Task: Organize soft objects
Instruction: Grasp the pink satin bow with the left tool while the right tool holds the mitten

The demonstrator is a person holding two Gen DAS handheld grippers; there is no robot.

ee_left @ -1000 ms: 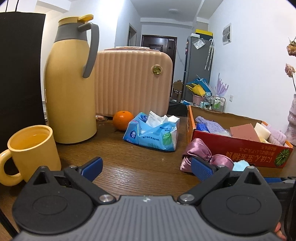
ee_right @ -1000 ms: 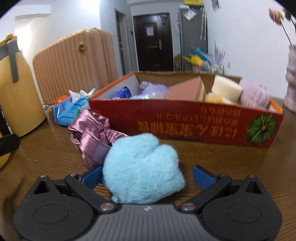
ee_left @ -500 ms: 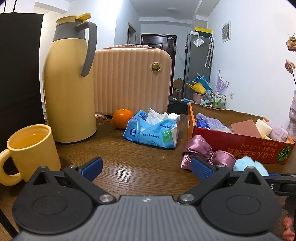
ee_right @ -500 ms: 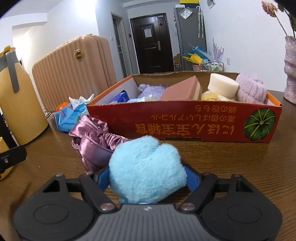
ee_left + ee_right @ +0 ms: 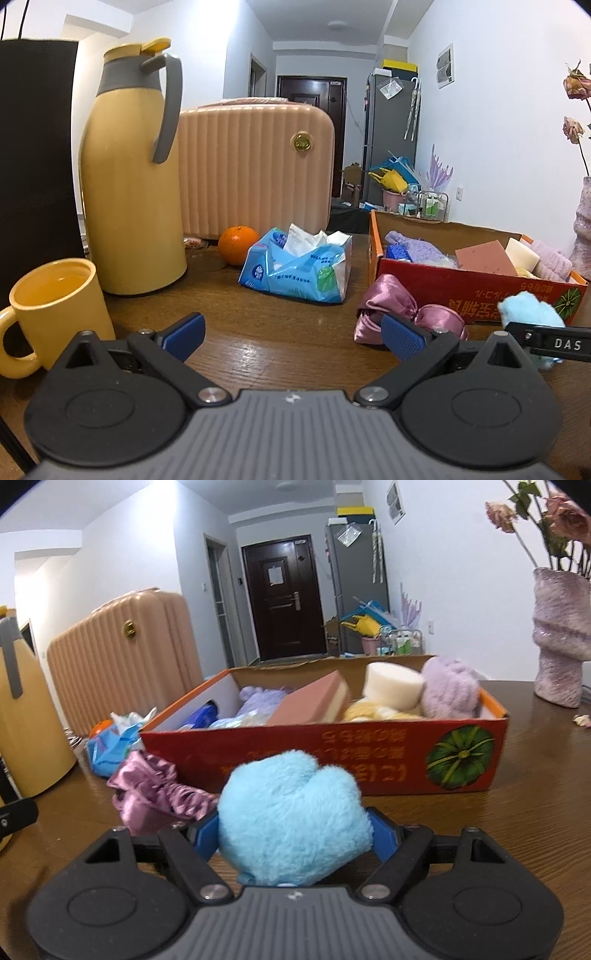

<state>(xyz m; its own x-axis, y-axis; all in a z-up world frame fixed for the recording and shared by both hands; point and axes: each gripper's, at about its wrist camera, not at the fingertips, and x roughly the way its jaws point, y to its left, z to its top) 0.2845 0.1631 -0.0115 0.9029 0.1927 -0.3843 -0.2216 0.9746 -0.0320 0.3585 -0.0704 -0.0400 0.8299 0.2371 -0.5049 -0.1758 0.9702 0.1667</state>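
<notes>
**One blue puff in my grip**

One wooden table fills a white-walled room. One red box holds several soft things. My right gripper is clamped on the blue puff; my left gripper gapes empty. One satin scrunchie lies beside the box.

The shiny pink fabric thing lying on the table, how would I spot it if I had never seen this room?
Find the long red cardboard box full of soft items on the brown wooden table. Just outside its front left corner, on the table, lies the crumpled pink satin scrunchie. Unlike the fluffy light blue plush beside it, clamped in the right gripper, it is glossy, gathered and untouched.
</notes>
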